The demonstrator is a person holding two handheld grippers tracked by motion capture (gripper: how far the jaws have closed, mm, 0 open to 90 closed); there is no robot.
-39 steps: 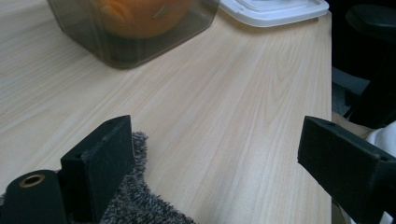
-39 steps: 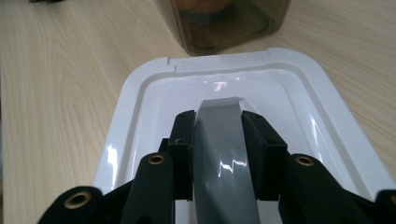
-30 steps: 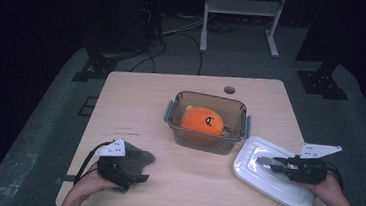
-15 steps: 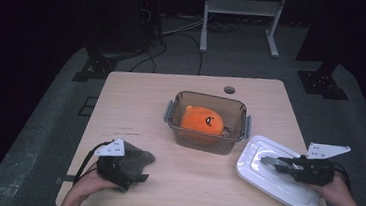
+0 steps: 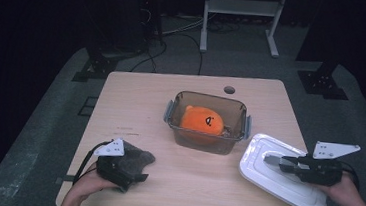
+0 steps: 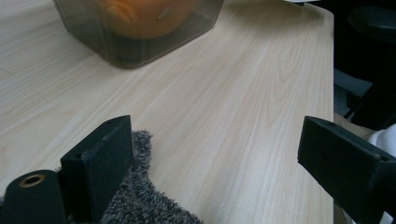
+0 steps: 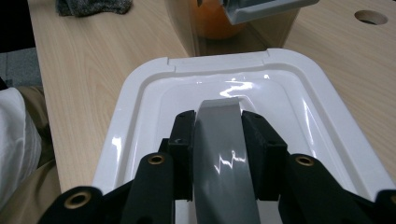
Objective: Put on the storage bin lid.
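A clear plastic container stands mid-table with an orange plush toy inside. To its right lies a white lid with a grey handle. My right gripper is shut on that handle, jaws pressing both its sides, and the lid hangs under it just above the table. At the front left, my left gripper rests over a grey fuzzy cloth. Its jaws stand wide open, with the cloth under one jaw and bare wood between them.
The table has a round cable hole at the back. Its right edge runs close beside the lid. Beyond the table are a dark floor, cables and a metal stand. The container sits ahead of the left gripper.
My right gripper has risen a little and drifted right, taking the white lid with it. The left gripper and cloth have stayed put.
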